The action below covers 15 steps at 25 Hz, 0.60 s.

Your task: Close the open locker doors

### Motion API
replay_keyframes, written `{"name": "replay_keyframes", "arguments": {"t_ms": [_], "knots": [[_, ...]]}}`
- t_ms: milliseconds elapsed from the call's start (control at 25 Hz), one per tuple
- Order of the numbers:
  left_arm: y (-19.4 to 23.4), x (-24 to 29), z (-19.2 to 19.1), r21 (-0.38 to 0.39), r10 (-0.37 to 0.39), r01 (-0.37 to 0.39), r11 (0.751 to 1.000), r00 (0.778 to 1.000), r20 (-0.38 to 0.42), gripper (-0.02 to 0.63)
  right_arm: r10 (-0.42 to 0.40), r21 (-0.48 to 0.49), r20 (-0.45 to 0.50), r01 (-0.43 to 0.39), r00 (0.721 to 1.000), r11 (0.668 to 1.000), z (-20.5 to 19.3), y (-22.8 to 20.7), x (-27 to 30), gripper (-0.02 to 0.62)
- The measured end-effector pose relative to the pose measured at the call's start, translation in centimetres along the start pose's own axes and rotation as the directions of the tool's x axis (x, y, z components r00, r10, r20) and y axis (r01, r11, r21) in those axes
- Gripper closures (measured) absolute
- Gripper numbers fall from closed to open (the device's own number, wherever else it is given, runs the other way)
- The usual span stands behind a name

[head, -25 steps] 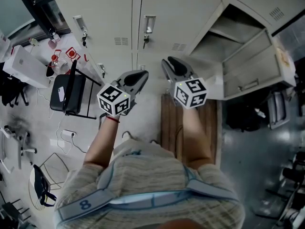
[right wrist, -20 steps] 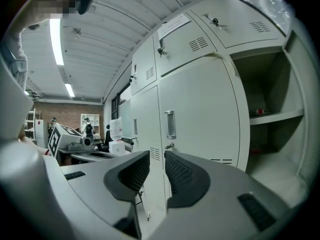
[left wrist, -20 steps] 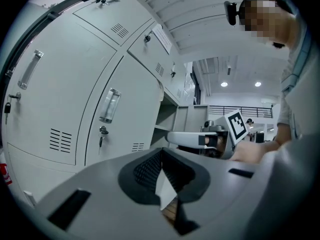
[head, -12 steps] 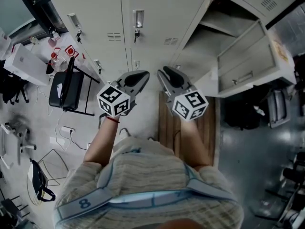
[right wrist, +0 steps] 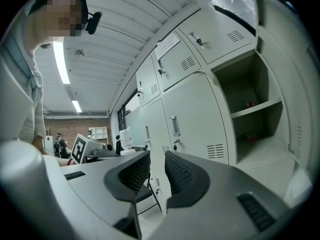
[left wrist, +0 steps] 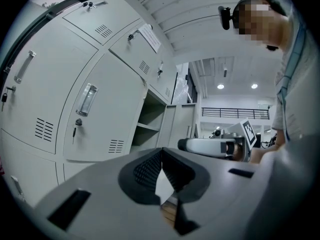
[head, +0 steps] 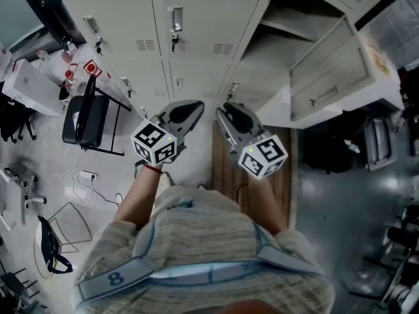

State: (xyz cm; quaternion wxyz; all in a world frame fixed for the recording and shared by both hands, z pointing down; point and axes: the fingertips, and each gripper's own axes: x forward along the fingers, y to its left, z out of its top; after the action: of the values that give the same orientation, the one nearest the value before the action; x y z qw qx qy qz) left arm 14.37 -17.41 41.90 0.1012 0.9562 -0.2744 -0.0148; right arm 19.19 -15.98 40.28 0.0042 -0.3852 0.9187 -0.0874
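Observation:
A wall of pale grey lockers [head: 196, 18] fills the top of the head view. One compartment [head: 278, 41] stands open at the upper right, and its door [head: 334, 77] swings out toward me. My left gripper [head: 191, 104] is held in front of the shut doors, jaws touching at the tips, with nothing between them [left wrist: 161, 151]. My right gripper [head: 222, 107] hangs beside it, left of the open door. Its jaws stand a narrow gap apart and are empty [right wrist: 157, 156]. The right gripper view shows the open compartment [right wrist: 250, 119] with a shelf inside.
A black folding chair [head: 88, 123] stands at the left by the lockers, with a white box [head: 29, 87] and floor cables [head: 88, 182] beyond it. A wooden board [head: 222, 165] lies on the floor under my arms. Dark equipment [head: 334, 152] sits below the open door.
The lockers and open door have slid left and up in the head view. Both grippers stay side by side; the right one has dropped slightly.

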Motion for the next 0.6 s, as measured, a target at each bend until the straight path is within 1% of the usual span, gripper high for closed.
{"name": "replay_keyframes", "arguments": {"t_ms": [240,480,600], "knots": [[-2.2,0.7,-0.8,-0.004,-0.011,0.011,1.000,1.000,-0.009,0.603,0.024,0.009,-0.009,-0.024,1.000,1.000,-0.7,0.5,-2.4,0.503],[-3.8,1.2,-0.9,0.002,-0.019,0.019,1.000,1.000,-0.011,0.603,0.053,-0.004,0.007,-0.053,0.999,0.999,-0.2,0.8,-3.5,0.505],[-4.3,1.4,-0.9,0.008,-0.015,0.015,1.000,1.000,-0.012,0.603,0.052,-0.009,0.017,-0.052,0.998,0.999,0.1,0.7,-4.1,0.545]]}}
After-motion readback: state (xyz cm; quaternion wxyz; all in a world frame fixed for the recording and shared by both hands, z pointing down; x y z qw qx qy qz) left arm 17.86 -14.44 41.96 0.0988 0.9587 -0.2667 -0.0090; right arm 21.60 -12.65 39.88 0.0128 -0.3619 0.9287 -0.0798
